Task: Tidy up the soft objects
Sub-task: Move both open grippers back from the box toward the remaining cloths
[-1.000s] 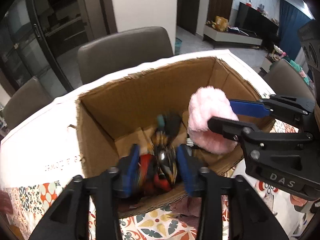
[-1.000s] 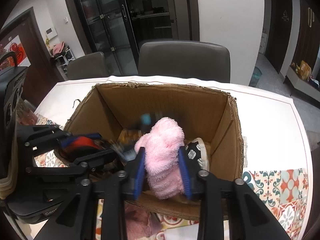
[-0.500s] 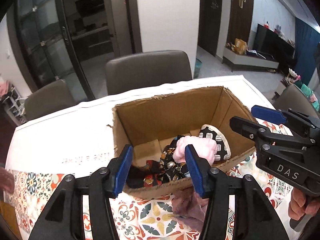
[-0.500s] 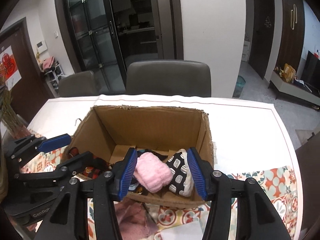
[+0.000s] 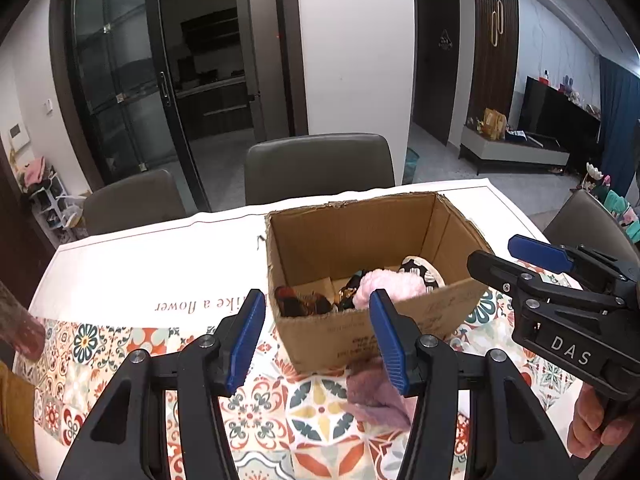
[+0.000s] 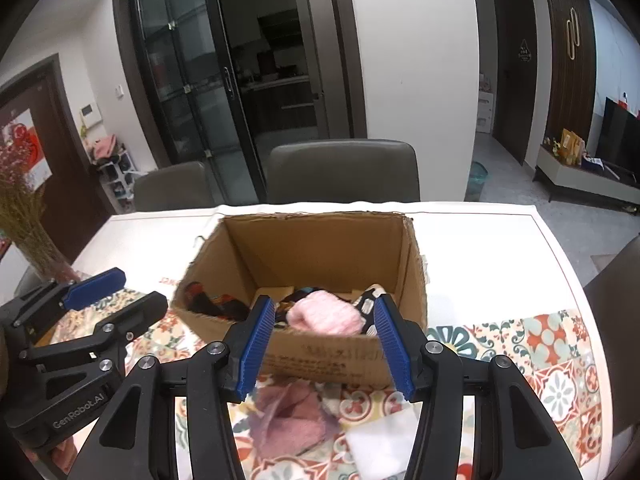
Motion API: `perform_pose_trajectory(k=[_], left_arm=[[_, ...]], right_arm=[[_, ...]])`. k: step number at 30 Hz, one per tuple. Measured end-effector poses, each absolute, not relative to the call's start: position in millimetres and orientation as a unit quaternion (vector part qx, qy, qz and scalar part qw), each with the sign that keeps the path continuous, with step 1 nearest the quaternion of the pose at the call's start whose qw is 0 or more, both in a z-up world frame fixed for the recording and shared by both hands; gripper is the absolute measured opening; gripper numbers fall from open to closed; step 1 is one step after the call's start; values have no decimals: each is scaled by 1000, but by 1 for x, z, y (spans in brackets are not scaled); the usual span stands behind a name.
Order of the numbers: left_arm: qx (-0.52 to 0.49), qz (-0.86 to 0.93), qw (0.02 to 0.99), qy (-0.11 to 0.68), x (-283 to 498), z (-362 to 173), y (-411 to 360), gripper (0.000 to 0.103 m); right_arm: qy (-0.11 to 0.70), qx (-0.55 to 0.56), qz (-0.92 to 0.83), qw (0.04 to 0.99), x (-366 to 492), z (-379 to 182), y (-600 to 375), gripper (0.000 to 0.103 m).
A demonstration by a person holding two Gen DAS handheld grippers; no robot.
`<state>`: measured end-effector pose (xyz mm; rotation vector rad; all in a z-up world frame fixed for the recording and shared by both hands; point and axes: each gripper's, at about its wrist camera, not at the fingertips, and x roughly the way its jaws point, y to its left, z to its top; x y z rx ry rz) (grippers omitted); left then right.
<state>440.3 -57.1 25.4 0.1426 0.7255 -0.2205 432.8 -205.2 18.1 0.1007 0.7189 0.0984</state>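
An open cardboard box (image 5: 344, 236) (image 6: 320, 240) stands on the table. Inside lie a fluffy pink item (image 5: 390, 286) (image 6: 324, 316), a black-and-white patterned item (image 5: 420, 270) and dark multicoloured fabric (image 5: 304, 304) (image 6: 212, 302). A mauve cloth (image 5: 374, 394) (image 6: 290, 418) lies on the tablecloth just in front of the box. My left gripper (image 5: 318, 338) is open and empty, held back in front of the box. My right gripper (image 6: 326, 346) is open and empty, also in front of the box, above the mauve cloth.
The table has a patterned tablecloth (image 5: 312, 404) and a white part (image 5: 160, 264). A white cloth or paper (image 6: 380, 446) lies beside the mauve cloth. Grey chairs (image 5: 318, 166) stand behind the table. Dried flowers (image 6: 24, 208) stand at the left.
Both grippers let go of their items into the box, opened, and pulled back and up away from it. The pink item and the dark fabric now lie inside the box.
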Motion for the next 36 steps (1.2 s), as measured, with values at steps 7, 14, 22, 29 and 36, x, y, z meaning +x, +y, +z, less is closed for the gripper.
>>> perform_pose_trajectory(k=[7, 14, 22, 29, 36], left_arm=[[67, -87, 934, 341, 411, 29, -45, 53], [64, -75, 936, 337, 383, 26, -33, 53], [64, -49, 937, 341, 355, 12, -19, 53], [54, -28, 932, 356, 331, -10, -9, 53], [44, -15, 929, 368, 308, -25, -2, 53]], right_arm=[[338, 47, 54, 938, 408, 22, -194, 53], [331, 43, 72, 940, 385, 21, -179, 53], [330, 42, 75, 940, 371, 7, -175, 53], [329, 42, 83, 940, 357, -8, -171, 53], [330, 47, 96, 938, 344, -20, -170, 53]])
